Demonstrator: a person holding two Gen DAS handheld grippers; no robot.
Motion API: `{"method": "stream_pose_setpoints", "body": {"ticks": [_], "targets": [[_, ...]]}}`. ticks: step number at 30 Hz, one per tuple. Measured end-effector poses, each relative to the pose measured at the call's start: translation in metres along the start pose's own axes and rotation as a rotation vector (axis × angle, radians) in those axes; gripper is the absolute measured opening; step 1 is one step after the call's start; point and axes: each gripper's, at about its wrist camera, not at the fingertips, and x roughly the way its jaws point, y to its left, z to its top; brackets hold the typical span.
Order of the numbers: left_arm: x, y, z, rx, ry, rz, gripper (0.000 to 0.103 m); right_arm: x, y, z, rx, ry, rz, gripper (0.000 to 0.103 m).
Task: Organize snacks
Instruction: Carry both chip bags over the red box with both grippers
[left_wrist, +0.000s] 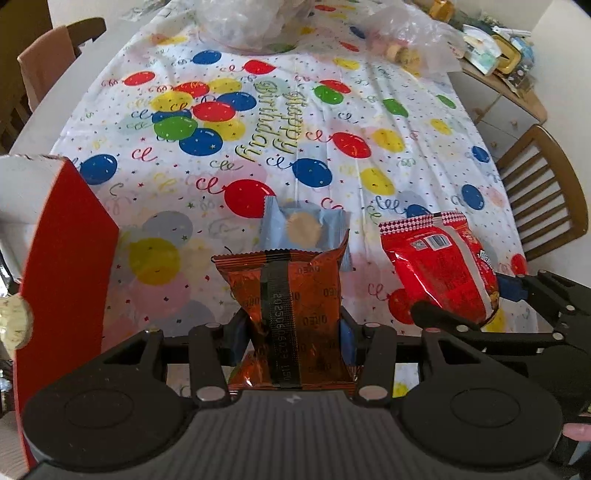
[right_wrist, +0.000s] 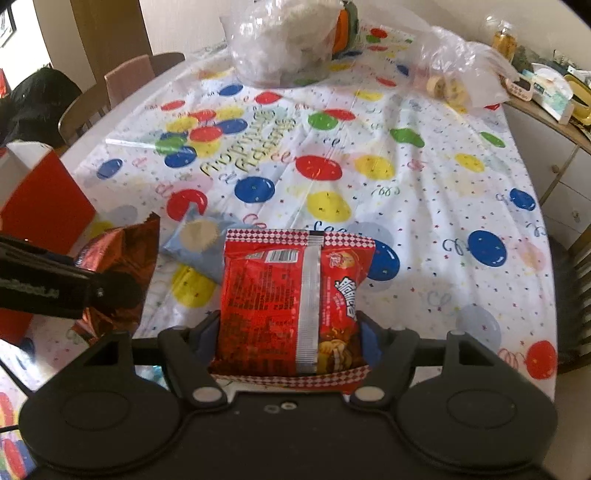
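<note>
left hand-held gripper (left_wrist: 291, 332): your jaws pinch the orange oreo packet (left_wrist: 286, 295) at its waist, bottom centre of the left wrist frame.
right hand-held gripper (right_wrist: 291, 332): your jaws clamp the red snack bag (right_wrist: 291, 295), low centre of the right wrist frame.
blue cookie packet (left_wrist: 304, 229): flat on the table (left_wrist: 406, 147), just behind the oreo packet.
red box (left_wrist: 66, 251): left edge of the frame.
</note>
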Motion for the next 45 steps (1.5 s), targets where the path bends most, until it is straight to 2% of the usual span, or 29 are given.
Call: {"method": "stream_pose_setpoints", "body": {"ticks": [12, 21, 32, 45], "targets": [[-0.052, 0.006, -0.016, 0.076, -0.029, -0.042, 0.047, -0.069, 0.023, -0.008, 0.019, -0.072, 0.019, 0.072], [-0.091, 0.038, -0.022, 0.100, -0.060, -0.071, 0.047, -0.108, 0.053, -0.011, 0.025, -0.126, 0.021, 0.072], [-0.135, 0.105, -0.021, 0.099, -0.108, -0.046, 0.047, -0.134, 0.116, -0.001, 0.006, -0.177, 0.055, 0.072], [-0.161, 0.204, -0.020, 0.065, -0.128, 0.021, 0.047, -0.123, 0.202, 0.019, -0.030, -0.197, 0.080, 0.072]]}}
